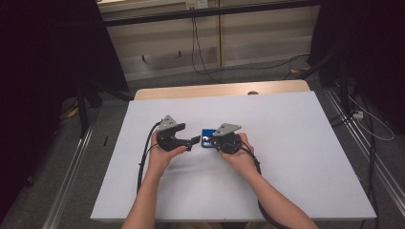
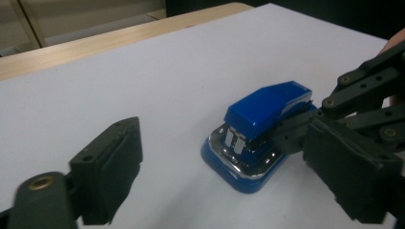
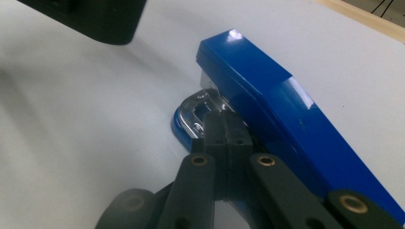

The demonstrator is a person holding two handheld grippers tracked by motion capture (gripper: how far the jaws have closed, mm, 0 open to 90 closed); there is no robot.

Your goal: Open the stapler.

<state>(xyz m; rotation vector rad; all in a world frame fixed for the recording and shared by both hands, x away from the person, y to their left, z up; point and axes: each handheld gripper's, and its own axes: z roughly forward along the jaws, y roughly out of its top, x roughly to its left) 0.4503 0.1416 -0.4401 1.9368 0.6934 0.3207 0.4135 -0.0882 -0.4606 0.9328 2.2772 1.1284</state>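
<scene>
A blue stapler (image 1: 208, 138) (image 2: 267, 107) (image 3: 282, 100) with a shiny metal plate lies on the white tabletop (image 1: 286, 167), between the two hands. My right gripper (image 1: 210, 141) (image 3: 224, 130) is shut, jaws pressed flat together. Its tips sit against the stapler's side, at the gap between the blue top arm and the metal base. In the left gripper view the right gripper (image 2: 291, 132) comes in from the right. My left gripper (image 1: 195, 140) (image 2: 223, 160) is open, one jaw on either side of the stapler's front end, not touching it.
Beyond the white board runs the wooden table edge (image 1: 215, 89). Past it are the floor, cables (image 1: 198, 52) and a pale wall panel. Metal rails (image 1: 71, 167) run along both sides of the table. White surface lies free all around the stapler.
</scene>
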